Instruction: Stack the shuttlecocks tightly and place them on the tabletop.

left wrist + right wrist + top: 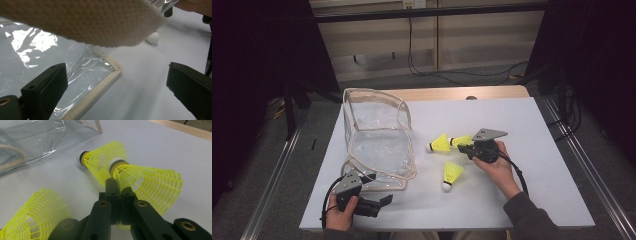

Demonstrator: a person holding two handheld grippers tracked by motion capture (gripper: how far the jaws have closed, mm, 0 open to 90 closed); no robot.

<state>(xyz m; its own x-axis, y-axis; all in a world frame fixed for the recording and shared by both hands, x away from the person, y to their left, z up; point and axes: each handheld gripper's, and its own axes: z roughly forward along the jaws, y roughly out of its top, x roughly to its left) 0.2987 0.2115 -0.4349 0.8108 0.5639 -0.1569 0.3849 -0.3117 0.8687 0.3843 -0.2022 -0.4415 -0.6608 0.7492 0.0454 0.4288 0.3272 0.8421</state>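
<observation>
One white rectangular table board [532, 195] carries every item. One clear plastic pouch with beige fabric trim [379, 137] stands open at its left. Two black hand-held grippers: the left gripper [384, 201], jaws apart with nothing between them, lies at the pouch's near corner; the right gripper [460, 146], jaws pressed together, pinches the skirt of one shuttlecock [460, 140]. Three yellow plastic mesh shuttlecocks with white tips in all: the held one, a second [439, 144] touching it on the pouch side, a third [451, 175] lying nearer the person.
</observation>
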